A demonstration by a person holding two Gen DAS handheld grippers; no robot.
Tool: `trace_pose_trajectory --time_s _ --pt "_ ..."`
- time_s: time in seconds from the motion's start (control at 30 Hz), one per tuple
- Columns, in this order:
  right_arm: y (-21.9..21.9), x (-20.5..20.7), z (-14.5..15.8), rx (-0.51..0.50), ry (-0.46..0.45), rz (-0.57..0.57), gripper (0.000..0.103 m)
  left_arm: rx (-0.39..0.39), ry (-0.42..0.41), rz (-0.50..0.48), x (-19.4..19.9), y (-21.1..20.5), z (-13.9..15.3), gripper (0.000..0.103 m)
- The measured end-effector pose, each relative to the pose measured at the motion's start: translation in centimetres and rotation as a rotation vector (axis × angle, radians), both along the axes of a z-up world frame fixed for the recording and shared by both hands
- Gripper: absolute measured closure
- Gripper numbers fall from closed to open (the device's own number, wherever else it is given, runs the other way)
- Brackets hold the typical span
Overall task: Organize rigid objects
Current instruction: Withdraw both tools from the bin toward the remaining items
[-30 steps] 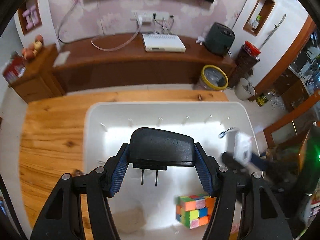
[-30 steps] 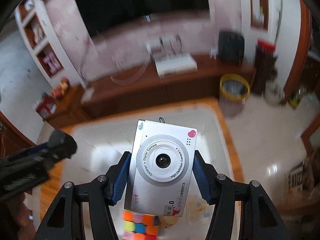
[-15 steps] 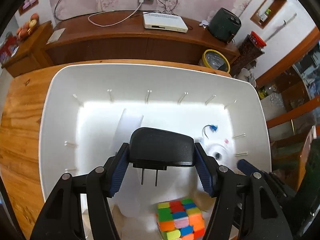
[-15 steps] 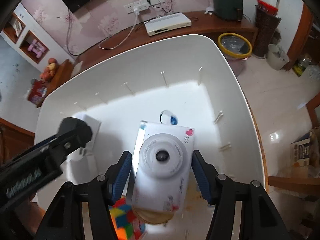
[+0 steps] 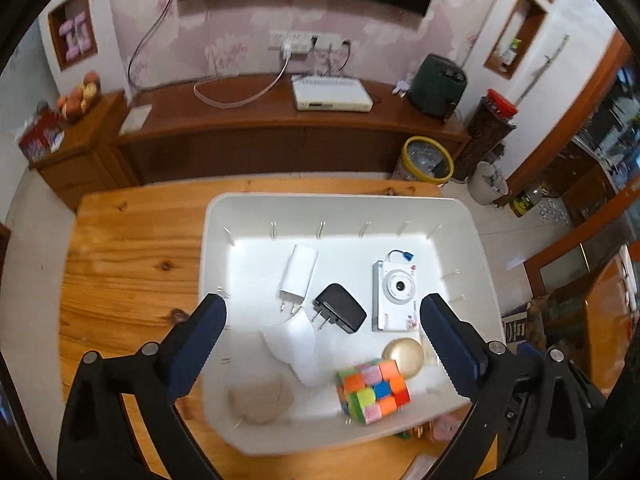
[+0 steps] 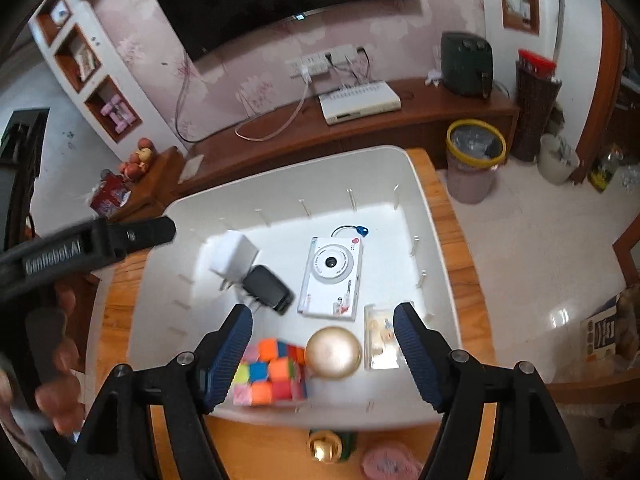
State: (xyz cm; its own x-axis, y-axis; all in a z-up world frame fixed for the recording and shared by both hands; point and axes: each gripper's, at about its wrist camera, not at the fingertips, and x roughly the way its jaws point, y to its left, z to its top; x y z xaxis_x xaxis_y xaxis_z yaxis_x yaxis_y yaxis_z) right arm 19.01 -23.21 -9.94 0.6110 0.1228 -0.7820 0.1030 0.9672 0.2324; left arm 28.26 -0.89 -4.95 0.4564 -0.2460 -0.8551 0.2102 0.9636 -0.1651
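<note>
Left wrist view: left gripper has its blue-padded fingers wide apart, holding nothing, above the near half of the white plastic bin on the wooden table. Bin contents, one of each: white plug-in charger, black plug-in charger just beside it with prongs toward the white one, white compact digital camera lying face up to the right, gold round dome, multicoloured puzzle cube touching the dome, white crumpled sheet, beige cloth lump in the near-left corner.

Right wrist view: right gripper also spread open, empty, over the bin's near edge. Same count: one camera in the middle, one black charger touching one white charger, one cube against one dome. One small clear packet lies right of the dome. The left gripper's body shows at the left edge, blurred.
</note>
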Motion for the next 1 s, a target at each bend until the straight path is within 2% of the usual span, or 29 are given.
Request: trace_pose_trajectory --time_s 0.27,0.47,0.6,0.7,0.87,1.0 --pt "0.5 -7.0 4.4 -0.020 -0.090 0.026 0.029 0.036 -0.095 -0.116 -5.9 0.5 5.4 0.005" --pt "1.1 -11.3 6.6 -0.064 -0.143 0.044 0.029 0.058 -0.177 -0.205 -10.9 0.4 7.5 0.004" --pt "1.9 -14.1 7.7 -0.100 -0.194 0.062 0.023 0.072 -0.198 -0.254 -13.8 0.4 7.3 0.004" --pt "2.8 -16.0 7.8 -0.131 -0.219 0.079 0.023 0.065 -0.190 -0.284 -15.7 0.5 6.6 0.004" --pt "4.1 -18.2 6.7 -0.150 -0.226 0.095 0.023 0.048 -0.162 -0.315 -18.0 1.6 4.8 0.004" --pt "4.5 -19.3 5.0 -0.166 -0.207 0.071 0.023 0.051 -0.118 -0.312 -19.3 2.6 2.3 0.004"
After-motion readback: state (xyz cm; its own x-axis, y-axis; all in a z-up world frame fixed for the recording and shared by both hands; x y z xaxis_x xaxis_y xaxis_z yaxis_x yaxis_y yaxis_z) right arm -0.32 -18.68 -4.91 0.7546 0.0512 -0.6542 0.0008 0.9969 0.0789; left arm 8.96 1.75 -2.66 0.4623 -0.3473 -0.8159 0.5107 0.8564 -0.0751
